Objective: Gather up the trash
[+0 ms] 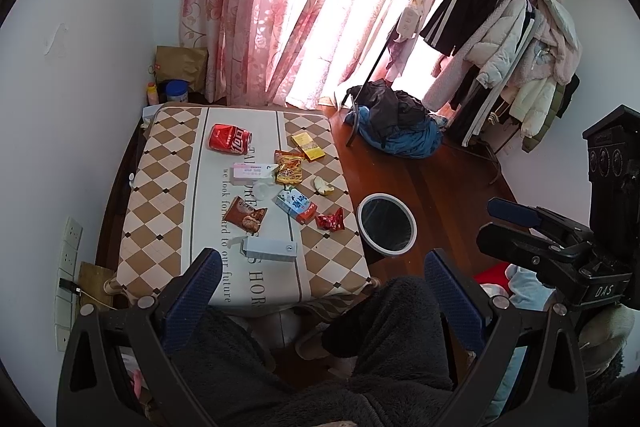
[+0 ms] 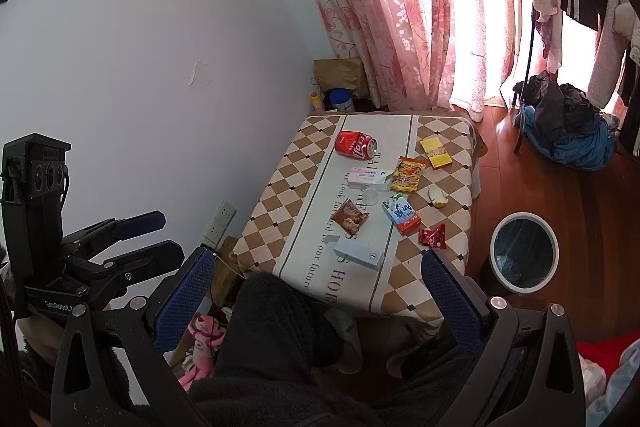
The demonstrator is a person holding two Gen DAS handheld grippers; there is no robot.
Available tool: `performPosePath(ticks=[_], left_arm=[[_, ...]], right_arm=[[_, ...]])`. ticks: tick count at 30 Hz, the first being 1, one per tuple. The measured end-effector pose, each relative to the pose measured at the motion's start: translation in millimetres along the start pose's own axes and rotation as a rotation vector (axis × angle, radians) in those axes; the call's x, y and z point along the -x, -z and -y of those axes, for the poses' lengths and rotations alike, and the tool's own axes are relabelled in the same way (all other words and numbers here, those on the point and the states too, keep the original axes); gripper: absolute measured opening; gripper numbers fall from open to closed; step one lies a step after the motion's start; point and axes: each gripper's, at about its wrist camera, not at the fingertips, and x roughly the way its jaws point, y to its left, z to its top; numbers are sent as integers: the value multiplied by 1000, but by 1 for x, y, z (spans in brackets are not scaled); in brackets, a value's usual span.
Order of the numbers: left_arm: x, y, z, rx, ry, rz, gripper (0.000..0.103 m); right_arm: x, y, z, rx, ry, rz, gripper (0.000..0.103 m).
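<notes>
Nearest the lens: the person's knees point(image 1: 384, 327) in dark fleece, seated at the near edge of the table point(image 1: 160, 163). The left gripper point(image 1: 322, 279) is held above them, fingers spread wide, nothing between the blue pads point(image 1: 196, 287). The right gripper point(image 2: 316, 283) is likewise wide open and empty; in the left view it shows at the right edge, held off the table.

Table carries a checked cloth with a pale lettered centre strip. Trash on it, near to far: a pale blue box point(image 1: 270, 250) lying flat near the near edge; a brown snack packet point(image 1: 245, 218); a blue-and-white carton point(image 1: 295, 205) with a red crumpled wrapper point(image 1: 331, 221) just to its right; a clear plastic cup point(image 1: 263, 190), hard to make out; a piece of peel point(image 1: 323, 185) toward the right edge; a pink-and-white box point(image 1: 250, 173) touching a yellow snack bag point(image 1: 289, 167); a yellow box point(image 1: 308, 145); a crushed red can point(image 1: 230, 143) on its side, farthest left.

Round white-rimmed bin point(image 1: 386, 223) stands on the wooden floor just beside the table's near right corner, dark liner inside.
</notes>
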Motion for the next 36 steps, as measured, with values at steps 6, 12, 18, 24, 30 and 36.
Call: performPosePath(ticks=[6, 12, 18, 24, 30, 36], left_arm=[[0, 0, 0, 0, 2, -2, 103], [-18, -3, -10, 16, -91, 12, 103], [-111, 3, -52, 94, -332, -84, 103], [-220, 24, -105, 291, -380, -277, 102], [-319, 46, -128, 557, -288, -454, 102], [-385, 61, -129, 834, -126, -533, 83]], right_arm=[[0, 0, -1, 1, 0, -3, 103], [-11, 1, 9, -36, 29, 3, 103], [-85, 7, 61, -151, 113, -52, 103], [-200, 16, 134, -228, 221, -216, 103], [-289, 24, 187, -258, 283, -351, 103], [-342, 23, 219, -283, 300, -420, 102]])
